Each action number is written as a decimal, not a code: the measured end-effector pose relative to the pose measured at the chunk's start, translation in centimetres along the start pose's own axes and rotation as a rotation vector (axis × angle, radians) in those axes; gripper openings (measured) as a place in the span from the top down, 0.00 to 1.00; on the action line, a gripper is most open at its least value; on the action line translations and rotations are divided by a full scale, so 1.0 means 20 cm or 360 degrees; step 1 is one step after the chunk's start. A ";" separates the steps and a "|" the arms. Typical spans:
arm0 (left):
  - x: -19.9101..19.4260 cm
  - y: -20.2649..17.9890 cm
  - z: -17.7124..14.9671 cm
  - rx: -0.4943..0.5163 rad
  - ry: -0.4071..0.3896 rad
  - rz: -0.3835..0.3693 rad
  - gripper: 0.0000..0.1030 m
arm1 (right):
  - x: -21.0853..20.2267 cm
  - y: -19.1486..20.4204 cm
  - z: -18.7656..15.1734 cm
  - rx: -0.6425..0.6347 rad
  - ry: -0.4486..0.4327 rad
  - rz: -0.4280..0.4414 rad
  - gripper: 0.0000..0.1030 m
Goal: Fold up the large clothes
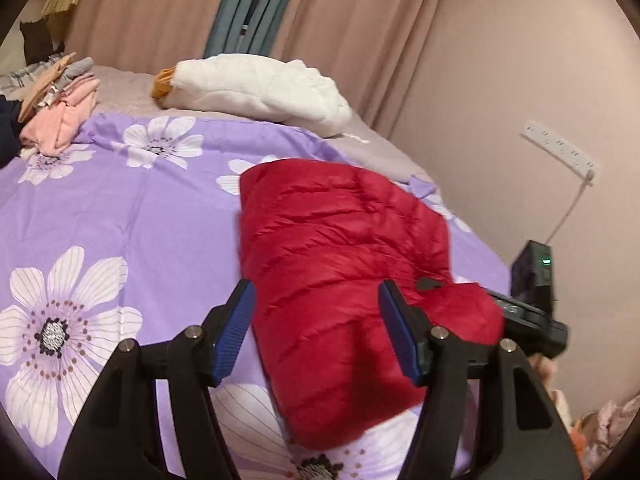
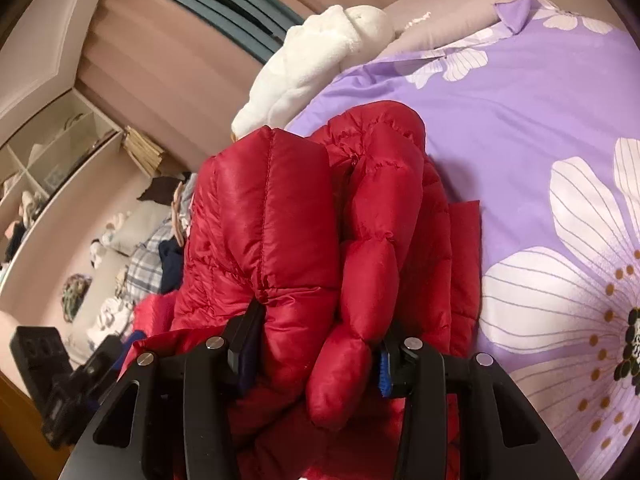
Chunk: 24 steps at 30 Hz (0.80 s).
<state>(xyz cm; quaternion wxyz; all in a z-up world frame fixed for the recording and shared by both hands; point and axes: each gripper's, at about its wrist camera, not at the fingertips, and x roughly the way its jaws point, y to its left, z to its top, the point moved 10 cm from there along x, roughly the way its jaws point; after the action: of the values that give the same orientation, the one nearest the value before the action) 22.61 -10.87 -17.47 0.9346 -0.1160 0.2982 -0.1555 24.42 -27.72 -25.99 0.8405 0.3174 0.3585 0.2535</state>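
Item: red puffer jacket (image 1: 344,280), partly folded on floral duvet (image 1: 120,208). Right gripper (image 2: 316,354) clenched on bunched padding; left gripper (image 1: 316,328) released, empty. Next: probably lay gathered fold flat.

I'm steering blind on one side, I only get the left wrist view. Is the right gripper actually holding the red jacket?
Observer: Yes. The right gripper is shut on a thick bunch of the red jacket, which bulges out between its fingers.
Operator: What's on that side past the jacket?
Observer: Open wall shelves with small items, out of your view.
Operator: Anything else lying over there?
Observer: A plaid cloth in a pile beyond the jacket, below the shelves.
Operator: And my left gripper?
Observer: The right wrist view shows only a blurred black part of it at its lower left edge, so its jaws can't be read from there.
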 end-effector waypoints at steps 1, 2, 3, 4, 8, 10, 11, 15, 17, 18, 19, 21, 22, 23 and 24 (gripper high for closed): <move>0.02 0.01 -0.02 0.0006 0.0015 0.0004 0.41 | 0.00 -0.01 0.00 0.0006 0.0006 0.0001 0.58; 0.05 0.01 -0.03 0.0002 0.0033 -0.0012 0.41 | 0.00 -0.01 0.00 0.0007 0.0009 0.0000 0.57; 0.08 0.00 -0.06 -0.0006 0.0067 -0.0040 0.41 | 0.00 -0.01 0.00 0.0006 0.0008 0.0000 0.57; 0.09 -0.01 -0.09 -0.0011 0.0105 -0.0059 0.41 | 0.00 -0.01 0.00 0.0002 0.0008 0.0000 0.56; 0.29 0.01 -0.26 -0.0088 0.0300 -0.0027 0.37 | 0.01 -0.02 -0.02 -0.0025 0.0032 -0.0051 0.54; 0.32 0.01 -0.27 -0.0093 0.0299 -0.0025 0.35 | -0.01 -0.02 -0.01 -0.0031 0.0035 -0.0110 0.54; 0.33 0.00 -0.27 -0.0071 0.0302 -0.0012 0.35 | -0.02 -0.02 0.00 -0.0036 0.0032 -0.0131 0.54; 0.35 -0.04 -0.27 0.0037 0.0280 0.0022 0.33 | -0.16 0.08 0.06 -0.0111 -0.0097 -0.0257 0.54; 0.36 -0.04 -0.28 0.0035 0.0267 0.0036 0.33 | -0.21 0.19 0.09 -0.0227 -0.0185 -0.0316 0.54; 0.37 -0.03 -0.28 0.0005 0.0268 0.0028 0.33 | -0.23 0.23 0.09 -0.0281 -0.0207 -0.0353 0.54; 0.37 -0.02 -0.28 -0.0011 0.0268 0.0021 0.33 | -0.23 0.26 0.09 -0.0312 -0.0221 -0.0389 0.54; 0.37 -0.02 -0.29 0.0015 0.0277 0.0011 0.33 | -0.26 0.33 0.11 -0.0348 -0.0277 -0.0396 0.54; 0.37 -0.03 -0.30 0.0048 0.0285 0.0010 0.33 | -0.28 0.36 0.13 -0.0351 -0.0320 -0.0369 0.54; 0.37 -0.03 -0.30 0.0076 0.0290 0.0017 0.33 | -0.31 0.39 0.15 -0.0353 -0.0365 -0.0349 0.54; 0.37 -0.03 -0.30 0.0095 0.0291 0.0028 0.33 | -0.33 0.42 0.18 -0.0358 -0.0422 -0.0326 0.54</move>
<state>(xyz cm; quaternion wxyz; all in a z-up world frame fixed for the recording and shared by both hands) 24.66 -14.81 -25.89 0.9078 -0.0709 0.3785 -0.1661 21.35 -27.68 -15.13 0.9319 0.2140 0.2447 0.1611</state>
